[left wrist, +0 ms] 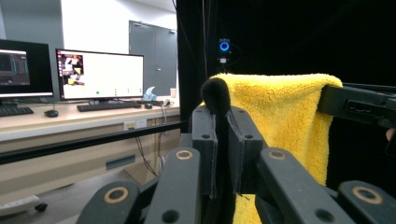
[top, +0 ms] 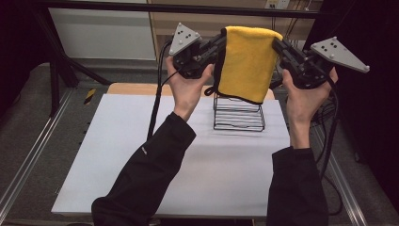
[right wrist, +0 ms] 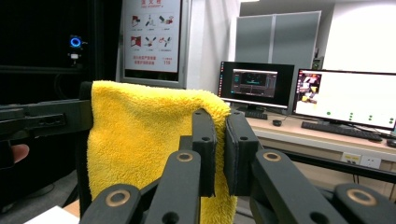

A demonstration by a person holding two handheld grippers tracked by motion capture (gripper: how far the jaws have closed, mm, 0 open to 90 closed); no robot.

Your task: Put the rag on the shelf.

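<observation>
In the high view the person's two sleeved forearms are coming up over the white table (top: 141, 155), each hand raising a gripper above its far end. The left gripper (top: 220, 41) is clamping the left top corner of a yellow towel (top: 247, 61), and the right gripper (top: 276, 44) is clamping the right top corner, so the towel is hanging stretched between them, well above the tabletop.

Just below the towel's lower edge, and between the two grippers, a black wire rack (top: 238, 114) is standing on the table; the hanging cloth is covering the rack's upper part from this camera, and whether the two are touching cannot be told. A black cable (top: 155, 106) is trailing down from the left gripper across the table.

In the left gripper view the left gripper (left wrist: 222, 140) is pressing its jaws together on the towel's (left wrist: 285, 121) dark edge binding, which is sticking up above the tips, while the right gripper (left wrist: 341, 100) is biting the far corner. In the right gripper view the right gripper (right wrist: 220, 144) is pinching the towel's (right wrist: 140, 135) near corner with only a thin gap between the jaws.

The towel is looking thick and fluffy, bright yellow with a black trim, folded over along its top edge.

Farther beyond the grippers, monitors (left wrist: 100, 74) and a keyboard (left wrist: 108, 106) are sitting on a desk.
</observation>
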